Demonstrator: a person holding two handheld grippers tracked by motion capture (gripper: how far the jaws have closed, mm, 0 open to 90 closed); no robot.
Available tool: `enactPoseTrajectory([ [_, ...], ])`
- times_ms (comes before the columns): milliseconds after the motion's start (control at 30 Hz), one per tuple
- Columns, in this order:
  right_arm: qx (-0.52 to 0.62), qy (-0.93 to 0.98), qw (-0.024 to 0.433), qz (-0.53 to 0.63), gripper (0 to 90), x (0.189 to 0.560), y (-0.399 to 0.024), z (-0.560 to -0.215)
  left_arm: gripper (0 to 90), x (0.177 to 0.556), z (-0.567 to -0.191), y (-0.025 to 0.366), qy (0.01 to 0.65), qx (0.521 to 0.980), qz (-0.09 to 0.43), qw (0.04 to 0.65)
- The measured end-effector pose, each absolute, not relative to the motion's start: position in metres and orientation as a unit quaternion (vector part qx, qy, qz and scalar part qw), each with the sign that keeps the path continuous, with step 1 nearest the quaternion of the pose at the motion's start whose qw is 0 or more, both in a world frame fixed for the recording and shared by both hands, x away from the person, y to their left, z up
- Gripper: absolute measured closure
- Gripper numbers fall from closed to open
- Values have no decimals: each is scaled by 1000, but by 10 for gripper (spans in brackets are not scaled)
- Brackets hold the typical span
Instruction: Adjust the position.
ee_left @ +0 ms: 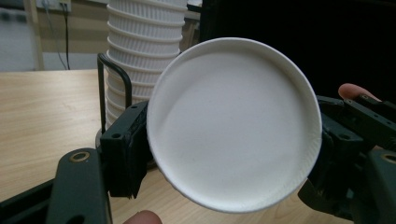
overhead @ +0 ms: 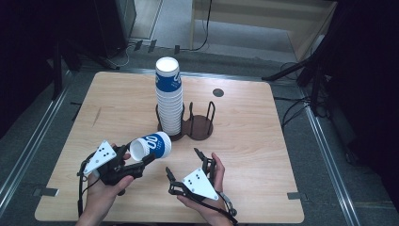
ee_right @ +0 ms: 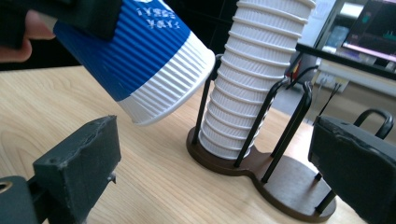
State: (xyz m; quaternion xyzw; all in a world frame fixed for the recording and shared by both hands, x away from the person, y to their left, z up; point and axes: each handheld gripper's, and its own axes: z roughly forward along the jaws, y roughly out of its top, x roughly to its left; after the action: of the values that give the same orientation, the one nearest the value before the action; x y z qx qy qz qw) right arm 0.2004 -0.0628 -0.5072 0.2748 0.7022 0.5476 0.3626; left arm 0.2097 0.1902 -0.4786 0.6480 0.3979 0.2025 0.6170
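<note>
A blue and white ribbed paper cup [overhead: 151, 145] lies sideways in the air above the table's front left. My left gripper [overhead: 135, 157] is shut on its base end. In the left gripper view the cup's white base [ee_left: 233, 121] faces the camera, with a black jaw pressed on each side. Its open end [ee_right: 163, 93] points toward a tall stack of upturned cups [overhead: 169, 101] standing in one slot of a dark brown wire holder [overhead: 200, 127]. My right gripper [overhead: 183, 162] is open and empty, just right of the held cup, jaws aimed at the holder [ee_right: 289, 186].
The holder's right slot [overhead: 202, 120] has no cups in it. A small dark round disc [overhead: 218, 92] sits in the wooden tabletop [overhead: 263, 141] behind the holder. Dark stands and cables surround the table. A lit monitor [ee_right: 373, 28] shows in the right gripper view.
</note>
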Motion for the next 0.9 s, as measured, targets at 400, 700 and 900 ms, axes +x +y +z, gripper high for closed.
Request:
enactPoseTrajectory([
  [400, 361, 665, 325, 568, 76, 209, -72, -500, 270, 211, -486, 188, 380, 620, 229, 647],
  [700, 389, 640, 276, 602, 78, 209, -73, -497, 270, 213, -487, 188, 369, 609, 227, 664],
  [900, 424, 594, 238, 641, 127, 210, -79, -487, 271, 214, -490, 186, 366, 598, 235, 673],
])
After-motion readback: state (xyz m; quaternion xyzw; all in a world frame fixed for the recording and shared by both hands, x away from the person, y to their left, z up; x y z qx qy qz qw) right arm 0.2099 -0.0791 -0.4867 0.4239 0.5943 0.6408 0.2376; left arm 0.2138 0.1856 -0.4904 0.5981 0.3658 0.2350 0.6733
